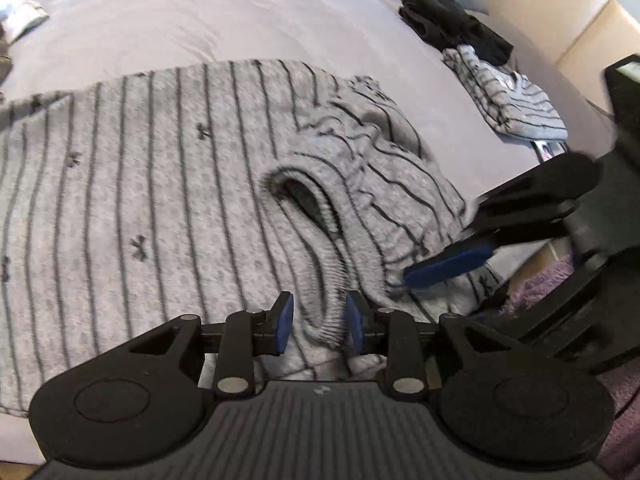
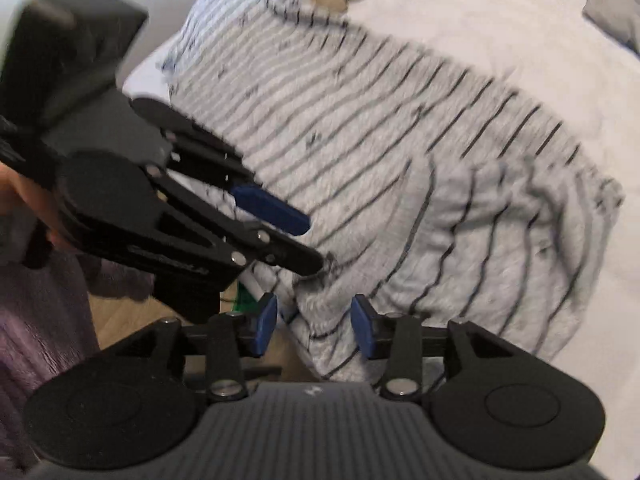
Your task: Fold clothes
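- Top [image 1: 160, 168]: grey, dark-striped, spread across the bed [image 1: 200, 20] with its near hem at the bed's edge. The right portion is bunched, and a ribbed cuff or neck opening [image 1: 304, 200] stands up in a loop.
- Left gripper [image 1: 320, 326]: jaws apart, straddling the ribbed fold at the near edge. Cloth lies between the pads, but they are not seen pressing it.
- Right gripper [image 2: 314, 326]: jaws apart, with the hem corner lying between them. Not clamped, as far as the blurred right view shows.
- Risk 1: closing on the thick ribbed roll could catch one layer only. The layer beneath would then slide out when lifted, and the fold would skew.
- Risk 2: the two grippers sit close together, the right one's fingers just beside the left. Uneven lifting could tangle them or drag the bunched part further.
- Risk 3: the hem overhangs the bed's edge towards the floor [image 2: 120, 320]. A missed grasp could let that corner slip down.
- Risk 4: folding over the present wrinkles would lock them in. Smoothing first appears advisable.
- Surroundings: a folded striped item [image 1: 516, 104] and a dark garment [image 1: 448, 20] lie near the far right. A wide sweep of the top could disturb them.
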Tool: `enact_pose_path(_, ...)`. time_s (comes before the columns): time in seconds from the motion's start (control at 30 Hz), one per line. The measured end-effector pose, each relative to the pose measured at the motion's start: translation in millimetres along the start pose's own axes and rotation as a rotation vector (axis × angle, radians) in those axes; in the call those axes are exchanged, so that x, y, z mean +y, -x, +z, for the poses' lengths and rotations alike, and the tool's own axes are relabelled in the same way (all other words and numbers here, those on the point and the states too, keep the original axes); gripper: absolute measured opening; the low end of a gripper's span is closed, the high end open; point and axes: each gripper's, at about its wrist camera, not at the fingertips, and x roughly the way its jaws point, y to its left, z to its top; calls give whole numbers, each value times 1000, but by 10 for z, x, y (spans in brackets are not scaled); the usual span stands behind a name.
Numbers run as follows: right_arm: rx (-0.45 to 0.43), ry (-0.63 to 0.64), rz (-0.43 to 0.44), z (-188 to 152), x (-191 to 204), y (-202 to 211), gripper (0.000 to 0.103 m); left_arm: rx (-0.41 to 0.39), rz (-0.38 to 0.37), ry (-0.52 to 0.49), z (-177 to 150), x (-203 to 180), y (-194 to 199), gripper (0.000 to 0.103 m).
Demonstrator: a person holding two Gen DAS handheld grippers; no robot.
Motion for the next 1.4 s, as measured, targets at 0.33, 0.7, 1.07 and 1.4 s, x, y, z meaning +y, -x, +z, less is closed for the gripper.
enact_pose_path(0.33, -13, -124, -146, 207, -193, -238, 37, 9, 86, -14, 32, 44, -28, 27)
enact_pose_path(0.7, 23, -259, -138, 301, -385, -520, 24, 10, 99, 13, -4, 167, -19, 27)
enact_pose_path(1.07, 20, -309, -95, 401, -397, -483, 39, -2, 106, 28, -7, 172, 15, 27)
enact_pose_path(1.4, 117, -151, -255, 403, -9, -646, 62, -38, 209, 81, -38, 424, 162, 26)
